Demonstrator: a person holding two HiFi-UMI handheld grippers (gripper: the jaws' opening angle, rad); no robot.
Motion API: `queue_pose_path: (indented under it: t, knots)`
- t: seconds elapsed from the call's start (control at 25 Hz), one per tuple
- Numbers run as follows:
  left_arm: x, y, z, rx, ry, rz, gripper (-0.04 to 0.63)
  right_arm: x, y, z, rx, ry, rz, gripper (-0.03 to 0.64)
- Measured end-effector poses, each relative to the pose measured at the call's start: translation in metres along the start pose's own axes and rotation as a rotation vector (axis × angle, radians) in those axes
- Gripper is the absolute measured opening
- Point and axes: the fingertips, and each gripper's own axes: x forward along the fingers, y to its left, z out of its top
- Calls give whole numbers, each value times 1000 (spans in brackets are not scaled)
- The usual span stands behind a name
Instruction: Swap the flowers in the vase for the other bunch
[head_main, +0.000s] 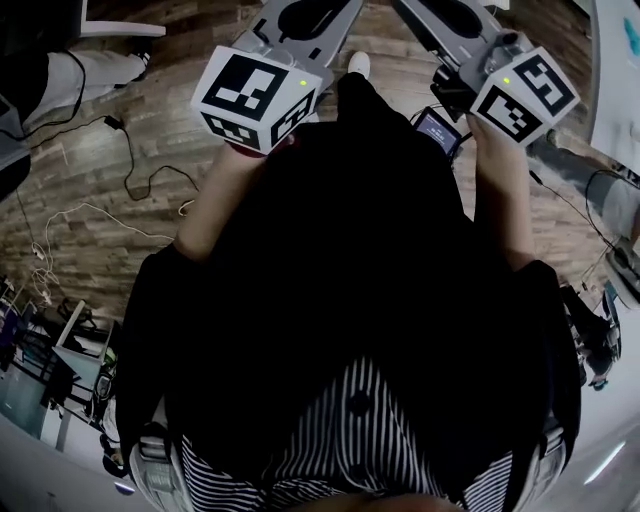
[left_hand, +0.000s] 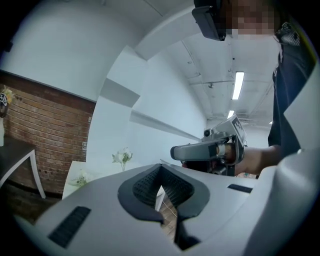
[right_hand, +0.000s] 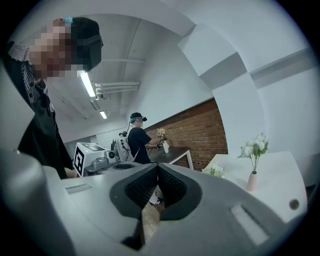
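1. Right gripper view: the vase (right_hand: 252, 181) is standing upright on the white desk (right_hand: 280, 172). It is holding the white flowers (right_hand: 256, 146), whose stems are rising straight out of its neck.
2. The other bunch (right_hand: 216, 171) is lying flat on the desk, left of the vase in this view, near it but not touching.
3. The right gripper (right_hand: 158, 169) is showing its fingers pressing together at the tips with nothing between them. The vase is sitting well apart from them, ahead and off to the right.
4. Left gripper view: the left gripper (left_hand: 161, 170) is likewise holding its fingers together, empty. The flowers are showing well away, left of the tips. The vase body is not showing, as the gripper's own housing is covering it.
5. Head view: both grippers are hanging over bare wooden floor (head_main: 100, 180), with no desk below them.
6. Judgement: the vase is looming larger in the right gripper view, so the right hand is probably the nearer one. Either hand is needing to close the gap to the vase and part its fingers. It should then be taking the stems from the side, just above the neck, and drawing them out along their upright axis.
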Motion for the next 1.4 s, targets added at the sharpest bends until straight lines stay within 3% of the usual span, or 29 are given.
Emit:
queue_pose_path:
  t: [0.24, 0.48, 0.8, 1.12, 1.4]
  knots:
    - [59, 26, 40, -6, 10, 45, 6, -8, -61, 44, 9, -2, 18, 2]
    - [98, 52, 58, 15, -11, 87, 6, -3, -109, 54, 18, -9, 54, 2]
    - [160, 12, 75, 28, -6, 77, 6, -43, -152, 64, 46, -43, 136, 2]
    - [170, 30, 63, 32, 24, 178, 6, -54, -191, 50, 78, -81, 149, 2]
    - [190, 44, 74, 5, 20, 131, 6, -41, -211, 58, 103, -67, 130, 2]
